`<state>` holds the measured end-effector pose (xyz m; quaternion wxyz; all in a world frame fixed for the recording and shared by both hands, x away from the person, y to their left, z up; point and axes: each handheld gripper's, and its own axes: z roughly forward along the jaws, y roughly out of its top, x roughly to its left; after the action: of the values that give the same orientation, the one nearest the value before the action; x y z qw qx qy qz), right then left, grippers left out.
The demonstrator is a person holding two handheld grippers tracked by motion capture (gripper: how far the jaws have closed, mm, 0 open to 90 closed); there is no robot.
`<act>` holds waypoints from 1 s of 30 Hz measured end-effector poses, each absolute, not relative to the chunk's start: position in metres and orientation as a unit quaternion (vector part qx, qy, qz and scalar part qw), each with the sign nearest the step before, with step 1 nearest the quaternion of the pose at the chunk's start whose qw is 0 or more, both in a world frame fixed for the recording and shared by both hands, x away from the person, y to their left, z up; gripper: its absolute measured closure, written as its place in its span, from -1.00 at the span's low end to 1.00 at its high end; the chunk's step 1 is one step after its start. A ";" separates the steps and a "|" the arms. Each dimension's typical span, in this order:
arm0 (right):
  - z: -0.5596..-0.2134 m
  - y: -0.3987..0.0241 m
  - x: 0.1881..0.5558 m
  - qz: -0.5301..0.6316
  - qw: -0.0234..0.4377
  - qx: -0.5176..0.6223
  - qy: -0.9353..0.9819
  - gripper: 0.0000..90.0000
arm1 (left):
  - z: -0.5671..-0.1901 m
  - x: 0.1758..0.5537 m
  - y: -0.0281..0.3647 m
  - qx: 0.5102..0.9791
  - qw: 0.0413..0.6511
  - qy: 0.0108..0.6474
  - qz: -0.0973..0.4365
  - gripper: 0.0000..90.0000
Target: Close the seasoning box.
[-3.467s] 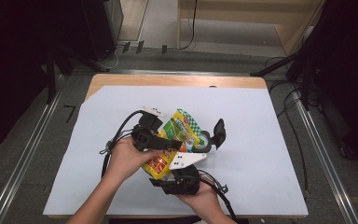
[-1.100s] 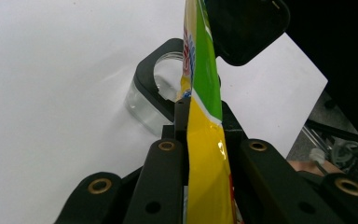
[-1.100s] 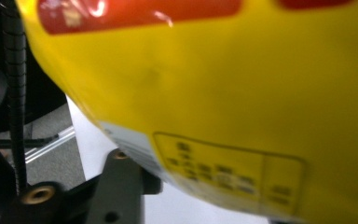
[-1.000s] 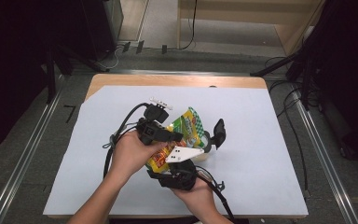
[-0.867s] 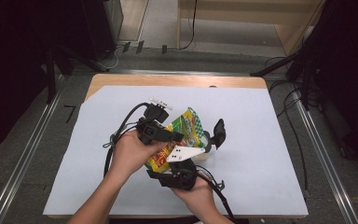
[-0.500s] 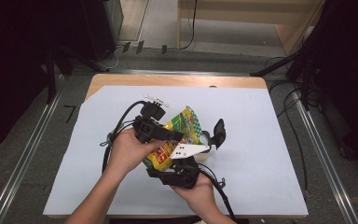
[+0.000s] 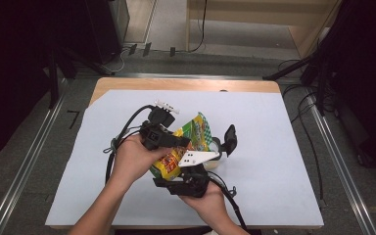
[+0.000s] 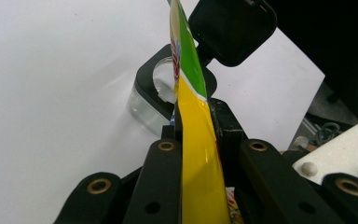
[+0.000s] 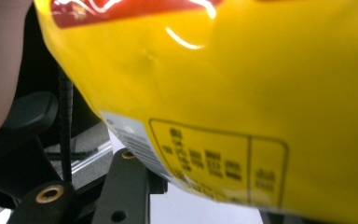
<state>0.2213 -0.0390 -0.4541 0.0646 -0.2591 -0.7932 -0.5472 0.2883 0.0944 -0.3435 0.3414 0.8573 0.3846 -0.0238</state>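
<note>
Over the middle of the white-covered surface (image 7: 284, 147), seen from the high view, you hold a yellow and green snack bag (image 7: 186, 147) between both tools. Your left gripper (image 7: 174, 141) meets the bag from its left edge, your right gripper (image 7: 196, 169) from just below it. Right of the bag stands a clear container (image 7: 216, 147) with its black lid (image 7: 230, 138) flipped up.

Along the left gripper view, your fingers (image 8: 168, 154) have just been closing and now pinch the bag's thin yellow edge (image 8: 198, 158) between them. Beyond the bag sits the container (image 8: 151, 100), its lid (image 8: 233, 28) above it.

Close up in the right gripper view, the bag's yellow printed panel (image 9: 242, 107) lies right over your fingers (image 9: 121, 191); the bag hides how their tips stand, so I cannot tell whether they press on it.
</note>
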 end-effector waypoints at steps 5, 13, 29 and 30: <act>-0.454 -0.036 0.220 -0.536 0.058 -0.247 -0.805 0.33 | -0.343 0.288 0.094 0.859 0.340 0.382 -0.024 0.89; -0.453 -0.030 0.216 -0.508 0.012 -0.232 -0.829 0.41 | -0.345 0.290 0.094 0.855 0.342 0.387 -0.034 0.91; -0.451 -0.038 0.222 -0.534 0.054 -0.246 -0.807 0.53 | -0.348 0.301 0.102 0.835 0.371 0.398 -0.079 0.62; -0.451 -0.038 0.223 -0.535 0.056 -0.245 -0.806 0.53 | -0.348 0.303 0.104 0.829 0.373 0.407 -0.090 0.62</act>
<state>0.2226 -0.0382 -0.4507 0.0556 -0.2453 -0.8063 -0.5353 0.3033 0.1041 -0.3480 0.3733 0.8288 0.4070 -0.0897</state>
